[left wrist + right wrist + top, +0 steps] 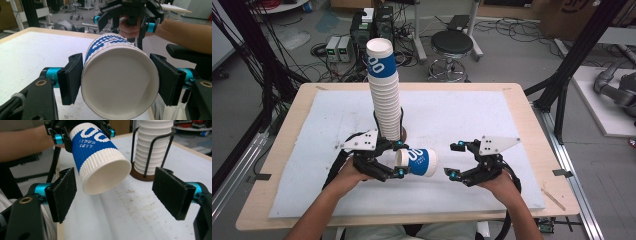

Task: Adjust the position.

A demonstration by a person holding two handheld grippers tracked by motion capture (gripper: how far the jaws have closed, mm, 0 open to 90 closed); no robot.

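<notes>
Ribbed matt paper on the cup (100, 152); rough black padding on fingers (63, 192); stained white foam mat (462, 120) over wood.

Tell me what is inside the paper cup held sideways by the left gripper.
In the right gripper view, the cup shows a bare white inner wall through its open mouth; nothing lies there. Its deepest part is shadowed and cannot be seen. The left gripper clamps its base end.

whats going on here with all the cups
A person works two handheld grippers at a table. The left gripper holds one blue-and-white paper cup on its side, base end between the jaws. The right gripper faces the cup's open mouth, jaws open, not touching. A tall cup stack stands in a wire holder behind.
</notes>
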